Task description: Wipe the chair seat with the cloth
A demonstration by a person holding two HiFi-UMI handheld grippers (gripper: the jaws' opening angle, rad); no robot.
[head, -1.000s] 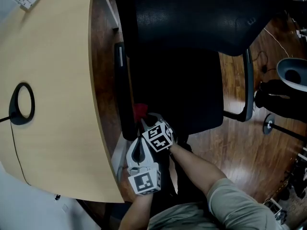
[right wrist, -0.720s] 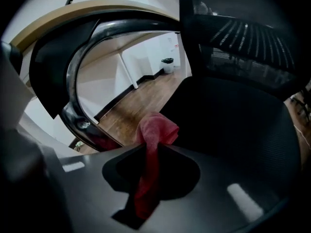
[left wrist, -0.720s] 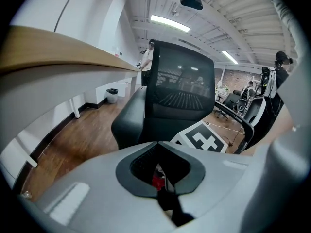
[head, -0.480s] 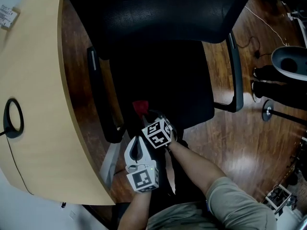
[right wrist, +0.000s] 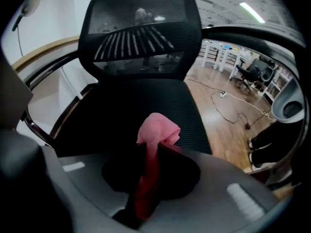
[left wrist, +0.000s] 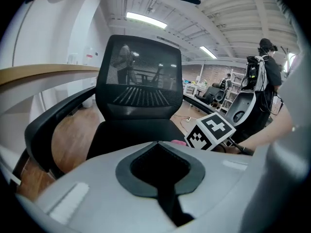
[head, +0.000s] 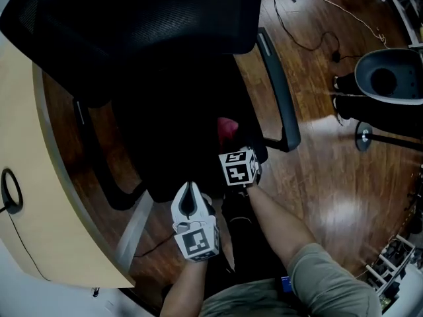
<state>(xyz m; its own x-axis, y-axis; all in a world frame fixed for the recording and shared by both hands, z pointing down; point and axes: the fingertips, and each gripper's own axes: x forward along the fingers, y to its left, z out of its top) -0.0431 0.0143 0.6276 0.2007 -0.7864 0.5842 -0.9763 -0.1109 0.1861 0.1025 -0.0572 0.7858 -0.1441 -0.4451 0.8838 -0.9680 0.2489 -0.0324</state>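
Right gripper (right wrist: 151, 150): my jaws pinch the pink cloth (right wrist: 158, 130). Its bunched end sticks out past the tips, over the black chair seat (head: 175, 124) and near the seat's front edge. Touching the seat or not: cannot tell. Left gripper (left wrist: 158, 143): my jaws are pressed together on nothing, just off the seat's front edge.
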